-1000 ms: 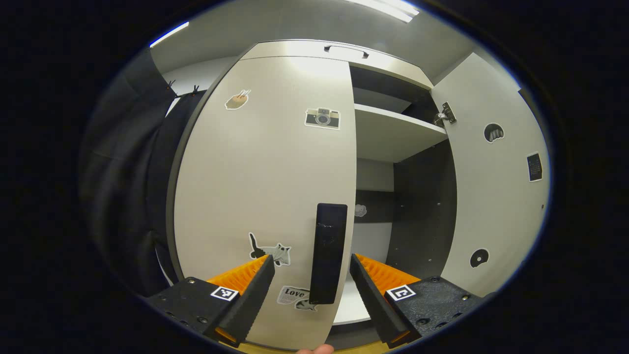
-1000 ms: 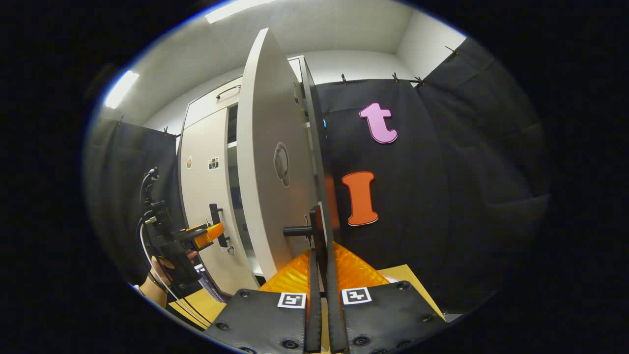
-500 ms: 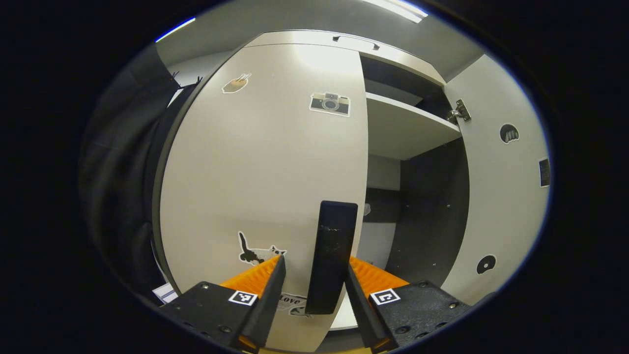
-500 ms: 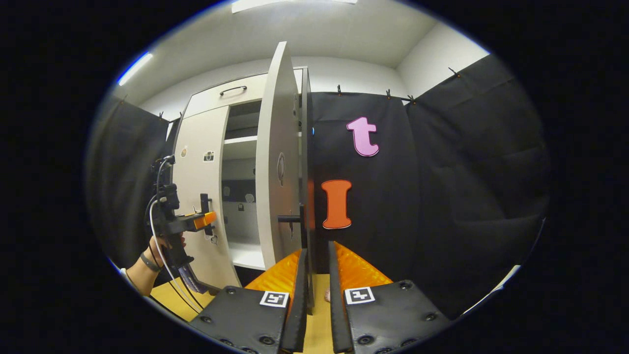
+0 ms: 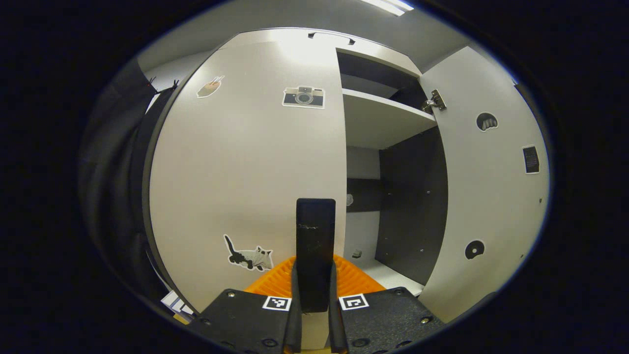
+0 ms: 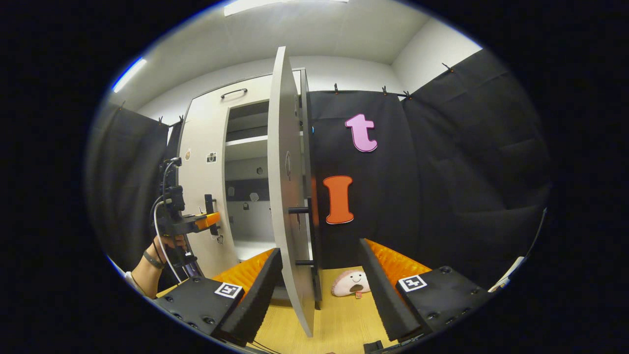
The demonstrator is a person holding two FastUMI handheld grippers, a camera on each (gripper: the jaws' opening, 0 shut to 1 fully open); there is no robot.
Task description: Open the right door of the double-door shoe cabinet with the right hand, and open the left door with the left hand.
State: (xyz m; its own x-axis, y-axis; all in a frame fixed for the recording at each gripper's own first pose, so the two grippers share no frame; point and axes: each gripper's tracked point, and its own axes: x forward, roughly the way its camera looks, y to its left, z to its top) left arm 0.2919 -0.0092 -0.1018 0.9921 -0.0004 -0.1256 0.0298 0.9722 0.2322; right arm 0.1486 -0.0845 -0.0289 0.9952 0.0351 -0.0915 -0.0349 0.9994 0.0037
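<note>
The left gripper (image 5: 312, 305) was clamped on the left handle (image 5: 315, 246) of the closed left door (image 5: 245, 167), while the right gripper (image 6: 319, 295) stood spread apart, off the right handle (image 6: 310, 231) of the wide-open right door (image 6: 287, 196).

Our right gripper (image 6: 319, 290) hangs with its jaws spread wide on either side of the right door (image 6: 287, 196), gripping nothing. That door stands swung out edge-on toward us, its dark handle (image 6: 310, 231) on the outer face beside the black cloth wall (image 6: 442, 172). Beyond it the shoe cabinet (image 6: 231, 101) shows pale shelves (image 6: 245, 145) inside. At far left, the left gripper (image 6: 206, 221), held by a hand (image 6: 169, 243) with a dark wristband, meets the handle of the left door (image 6: 201, 167), which lies flat against the cabinet front. We cannot tell from here how its jaws stand. A small round plush toy (image 6: 351, 284) lies on the wooden floor (image 6: 339, 319) near the open door's foot.
</note>
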